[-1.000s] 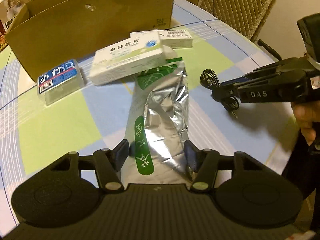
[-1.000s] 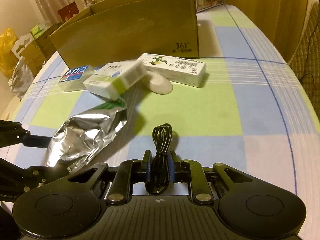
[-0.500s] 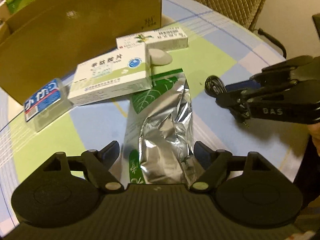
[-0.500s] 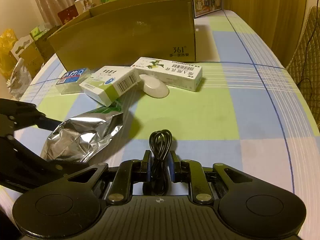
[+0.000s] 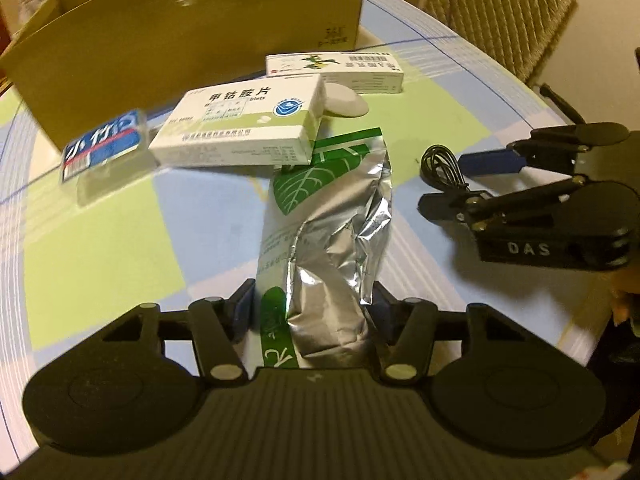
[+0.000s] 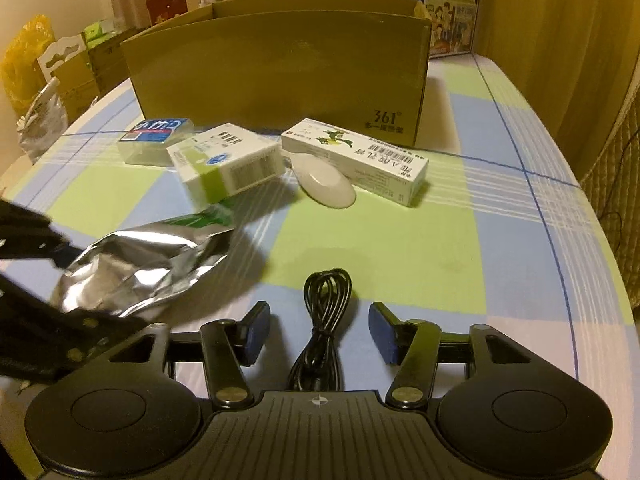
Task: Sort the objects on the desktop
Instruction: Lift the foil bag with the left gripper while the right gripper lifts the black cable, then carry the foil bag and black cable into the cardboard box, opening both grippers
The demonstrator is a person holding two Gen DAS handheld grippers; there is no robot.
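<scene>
Your left gripper [image 5: 312,312] pointed steeply down at the checked tablecloth [image 5: 100,240], its jaws closing around the near end of a crumpled foil bag [image 5: 332,240] that lay flat between them; the pads sat against the bag's sides, pinching it. The bag's far end, printed with a green leaf, ran under the corner of a white and green medicine box [image 5: 244,128]. Your right gripper [image 6: 320,332] had its jaws opening, spread wide to either side of a coiled black cable [image 6: 324,312], which rested on the cloth between the pads and touched neither. In the left wrist view the right gripper [image 5: 452,184] appeared from the side, its fingers apart with the cable [image 5: 440,168] near the tips. Behind the bag stood a small clear case with a blue and red label [image 6: 156,136], beside the medicine box [image 6: 228,160]; a white oval object [image 6: 328,184] lay just in front of a long white box with a barcode [image 6: 356,156]. An open cardboard box [image 6: 280,64] stood upright behind all of these. A quilted chair back [image 5: 500,12] showed beyond the table edge.
</scene>
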